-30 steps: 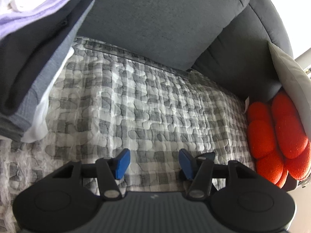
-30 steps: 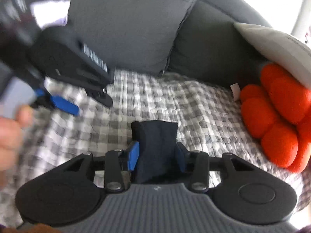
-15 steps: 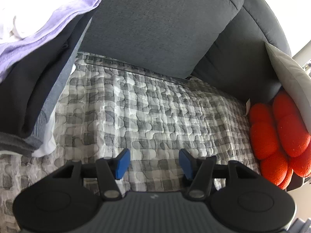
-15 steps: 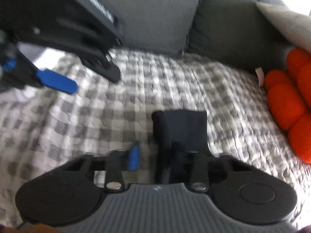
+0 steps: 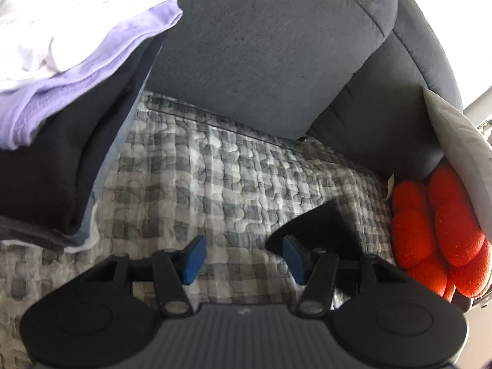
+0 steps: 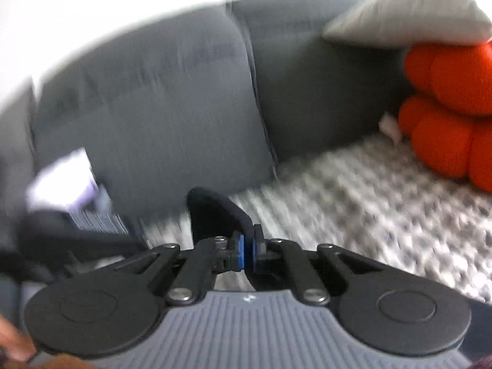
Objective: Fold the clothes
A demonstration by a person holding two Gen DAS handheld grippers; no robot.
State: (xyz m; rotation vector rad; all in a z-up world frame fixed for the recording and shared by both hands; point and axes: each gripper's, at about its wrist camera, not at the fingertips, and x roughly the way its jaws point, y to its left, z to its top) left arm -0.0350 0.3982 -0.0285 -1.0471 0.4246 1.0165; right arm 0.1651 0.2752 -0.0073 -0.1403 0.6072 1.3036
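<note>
A small dark navy garment (image 6: 215,215) is pinched between the blue pads of my right gripper (image 6: 246,253), which is shut on it and holds it above the checked cover; the view is blurred. In the left wrist view the same dark garment (image 5: 319,227) shows just right of my left gripper (image 5: 243,256), which is open and empty over the grey checked quilt (image 5: 215,178). A stack of folded clothes (image 5: 61,117), white, lilac, black and grey, lies at the left.
Grey sofa back cushions (image 5: 276,46) stand behind the quilt. An orange knobbly cushion (image 5: 436,233) and a light grey pillow (image 5: 461,141) sit at the right end. The other gripper's body (image 6: 86,233) shows blurred at the left of the right wrist view.
My right gripper has closed on the dark garment and swung up and leftward with it. The garment has come into the left wrist view at the right. My left gripper stays open.
</note>
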